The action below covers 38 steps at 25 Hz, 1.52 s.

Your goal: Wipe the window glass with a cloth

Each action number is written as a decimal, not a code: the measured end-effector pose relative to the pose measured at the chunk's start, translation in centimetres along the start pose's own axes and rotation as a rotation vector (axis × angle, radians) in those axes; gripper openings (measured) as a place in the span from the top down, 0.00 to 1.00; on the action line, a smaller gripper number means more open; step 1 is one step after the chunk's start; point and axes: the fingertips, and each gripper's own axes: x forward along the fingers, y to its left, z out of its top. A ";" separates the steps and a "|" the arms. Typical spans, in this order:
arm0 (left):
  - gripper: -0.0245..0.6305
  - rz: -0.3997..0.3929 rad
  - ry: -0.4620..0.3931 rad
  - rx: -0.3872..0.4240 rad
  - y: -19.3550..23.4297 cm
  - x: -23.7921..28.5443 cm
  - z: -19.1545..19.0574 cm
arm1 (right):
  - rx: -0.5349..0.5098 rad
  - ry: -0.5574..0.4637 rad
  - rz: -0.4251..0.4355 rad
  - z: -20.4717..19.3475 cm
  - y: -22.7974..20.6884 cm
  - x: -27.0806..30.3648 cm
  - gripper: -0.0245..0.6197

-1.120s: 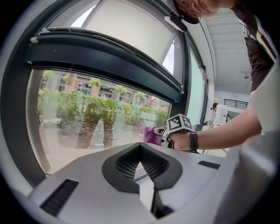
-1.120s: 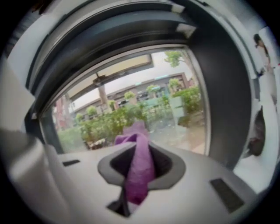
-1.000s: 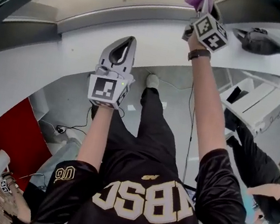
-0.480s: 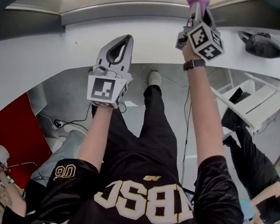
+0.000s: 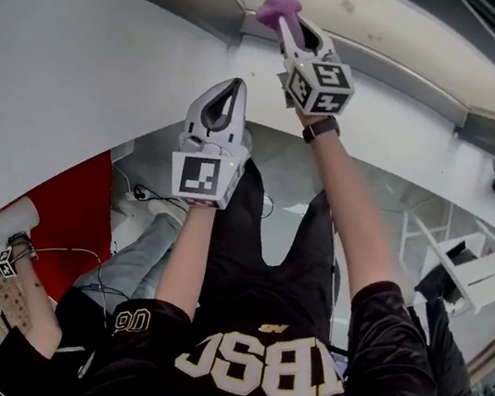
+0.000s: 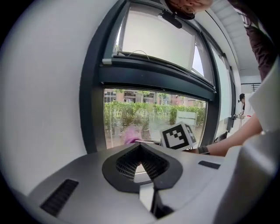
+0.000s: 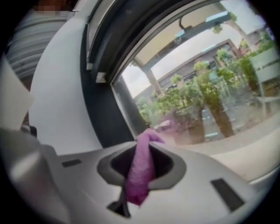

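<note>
Pinches a crumpled purple fabric cloth (image 7: 141, 168) in the right tongs (image 7: 144, 142), jaws closed on its middle, one bunched end poking out past the tips; reaches up and forward with the right tongs (image 5: 286, 22) on an outstretched arm, a dark wristwatch (image 5: 321, 129) on the wrist; sets the cloth (image 5: 280, 2) at the lower left corner of the clear window glass (image 7: 210, 87), just beside the dark metal window frame (image 7: 113, 122); cannot tell whether cloth and pane touch; shows a faint purple reflection in the glass near the tip; looks out through the window glass (image 6: 144, 118) on green hedges and buildings; holds the left tongs (image 6: 140, 146) lower and nearer the body, jaws shut tip to tip with nothing between; aims the left tongs (image 5: 235, 87) at the window's left edge, beside the plain white wall (image 6: 52, 87); catches, in the left gripper view, the cloth (image 6: 131, 135) blurred low against the glass, with the black-and-white marker cube (image 6: 178, 136) of the right tongs just right of it.
</note>
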 end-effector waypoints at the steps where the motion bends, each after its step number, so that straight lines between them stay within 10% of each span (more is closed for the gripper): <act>1: 0.93 0.002 -0.003 0.015 0.8 -0.2 0.3 | -0.010 0.024 0.042 -0.7 1.8 1.9 0.84; 10: 0.93 -0.013 0.029 0.009 1.2 -0.6 0.5 | 0.019 0.006 -0.003 -0.2 0.9 5.6 0.84; 28: 0.93 -0.408 -0.035 -0.074 -34.5 10.8 -0.5 | 0.351 -0.360 -0.879 6.9 -45.9 -44.2 0.84; 33: 0.93 -0.375 -0.039 -0.096 -33.1 10.8 -0.7 | 0.355 -0.403 -0.869 7.9 -45.4 -44.1 0.84; 38: 0.93 -0.276 -0.029 -0.080 -25.3 9.2 -1.7 | 0.270 -0.263 -0.637 4.8 -35.6 -32.4 0.84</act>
